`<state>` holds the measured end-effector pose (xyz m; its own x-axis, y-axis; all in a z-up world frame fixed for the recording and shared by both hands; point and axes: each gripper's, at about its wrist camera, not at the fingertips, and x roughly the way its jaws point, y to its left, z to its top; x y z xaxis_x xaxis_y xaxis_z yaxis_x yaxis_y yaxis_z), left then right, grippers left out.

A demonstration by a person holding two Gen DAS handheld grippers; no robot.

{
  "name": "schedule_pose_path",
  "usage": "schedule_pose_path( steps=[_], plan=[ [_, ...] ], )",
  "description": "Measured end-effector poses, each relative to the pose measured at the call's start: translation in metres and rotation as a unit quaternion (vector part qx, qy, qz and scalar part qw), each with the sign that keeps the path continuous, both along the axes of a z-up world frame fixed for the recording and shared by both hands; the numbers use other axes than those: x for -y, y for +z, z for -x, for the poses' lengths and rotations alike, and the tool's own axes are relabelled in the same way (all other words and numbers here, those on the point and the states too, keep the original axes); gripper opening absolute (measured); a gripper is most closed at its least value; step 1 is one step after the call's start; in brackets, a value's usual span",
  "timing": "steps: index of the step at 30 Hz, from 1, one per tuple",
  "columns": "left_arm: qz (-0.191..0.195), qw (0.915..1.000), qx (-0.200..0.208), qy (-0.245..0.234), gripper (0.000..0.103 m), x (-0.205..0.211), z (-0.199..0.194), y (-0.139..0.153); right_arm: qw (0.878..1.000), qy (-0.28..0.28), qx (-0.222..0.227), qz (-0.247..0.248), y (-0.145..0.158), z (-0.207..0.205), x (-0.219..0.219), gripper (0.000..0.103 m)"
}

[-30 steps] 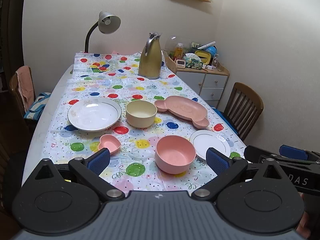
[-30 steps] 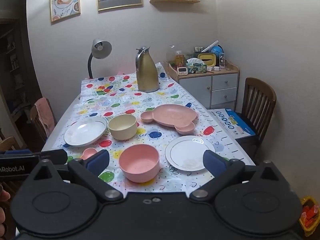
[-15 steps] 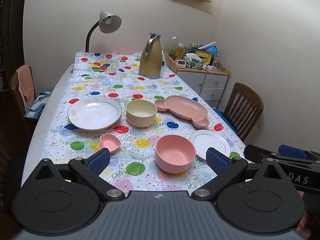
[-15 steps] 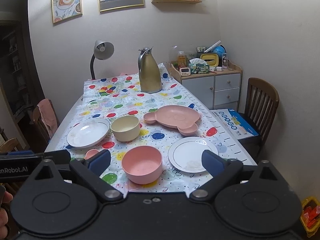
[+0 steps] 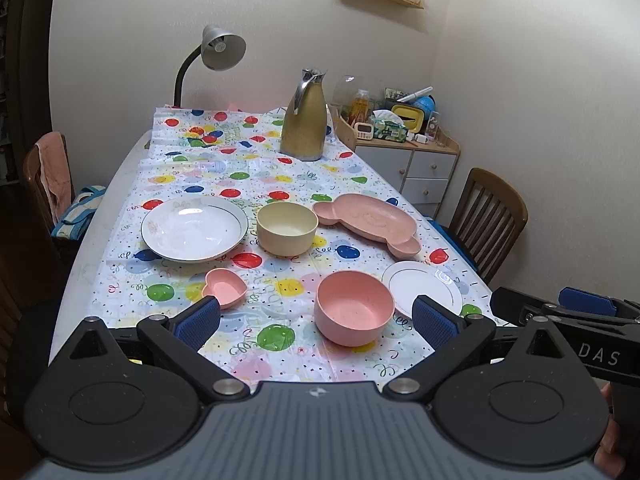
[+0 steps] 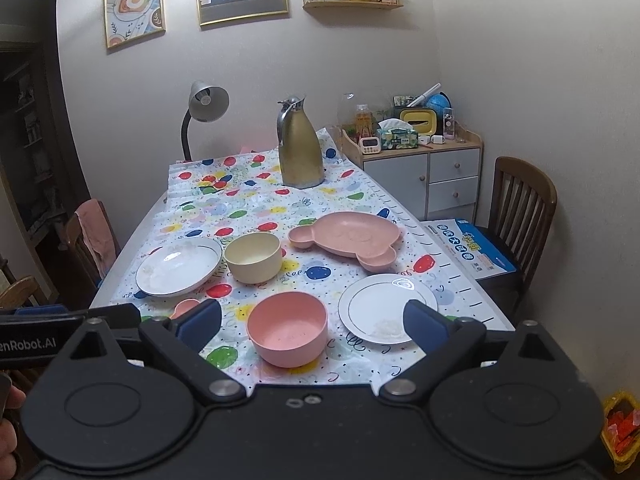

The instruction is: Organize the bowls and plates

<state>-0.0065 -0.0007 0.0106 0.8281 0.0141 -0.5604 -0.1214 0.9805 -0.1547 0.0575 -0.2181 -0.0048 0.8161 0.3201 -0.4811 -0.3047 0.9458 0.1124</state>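
Currently both grippers hover short of the surface's near edge, fingers spread wide and empty. Round pink plastic bowl (image 5: 354,307) (image 6: 287,329) sits directly ahead, centred between the right gripper (image 6: 312,322) fingers; left gripper (image 5: 316,318) sees it offset rightward.

Round bowl (image 5: 353,307) sitting front centre, small plate (image 5: 424,286) to its right, heart dish (image 5: 224,287) left, jug (image 5: 303,122) standing far behind on tbl (image 5: 80,276)
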Motion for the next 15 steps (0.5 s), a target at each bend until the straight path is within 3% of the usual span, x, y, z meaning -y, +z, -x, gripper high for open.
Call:
schedule_pose_path(
  steps=[15],
  plan=[
    [-0.004,1.0000,0.005,0.005,0.103,-0.0027,0.0042,0.0072,1.000,0.001,0.012,0.006,0.0049,0.0076,-0.0024,0.098]
  ],
)
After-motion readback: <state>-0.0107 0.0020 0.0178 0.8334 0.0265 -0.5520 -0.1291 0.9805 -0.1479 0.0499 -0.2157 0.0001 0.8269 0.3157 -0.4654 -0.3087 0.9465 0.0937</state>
